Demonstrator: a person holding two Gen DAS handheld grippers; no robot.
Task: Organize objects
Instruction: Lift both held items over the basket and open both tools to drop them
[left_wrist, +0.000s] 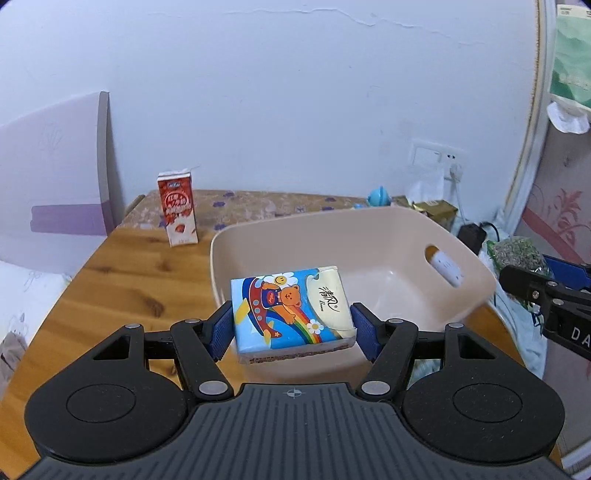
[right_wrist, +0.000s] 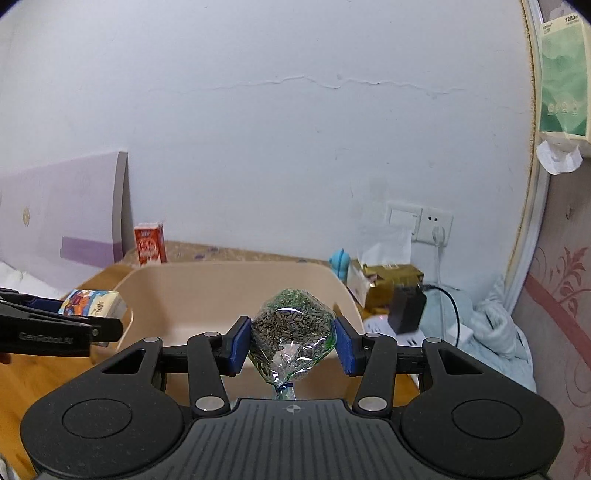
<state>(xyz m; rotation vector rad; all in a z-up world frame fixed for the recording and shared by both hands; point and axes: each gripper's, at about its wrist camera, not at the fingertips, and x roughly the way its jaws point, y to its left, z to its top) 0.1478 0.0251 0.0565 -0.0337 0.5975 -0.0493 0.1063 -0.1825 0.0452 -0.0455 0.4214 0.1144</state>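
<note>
Transport step in hand: left gripper (left_wrist: 293, 330) clamps the tissue pack (left_wrist: 291, 314), right gripper (right_wrist: 291, 343) clamps the seed bag (right_wrist: 291, 332), both raised at the near rim of the beige basin (left_wrist: 369, 236). Next move, by judgement: advance over the basin, then release.

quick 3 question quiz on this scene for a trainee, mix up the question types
1. True or false: the left gripper is shut on the tissue pack.
2. What does the right gripper hold? A) a red carton B) a clear bag of seeds C) a blue toy
3. What stands upright on the wooden table, apart from the beige basin?

Key
1. True; both pads press its sides.
2. B, the bag of seeds.
3. The red drink carton.
</note>
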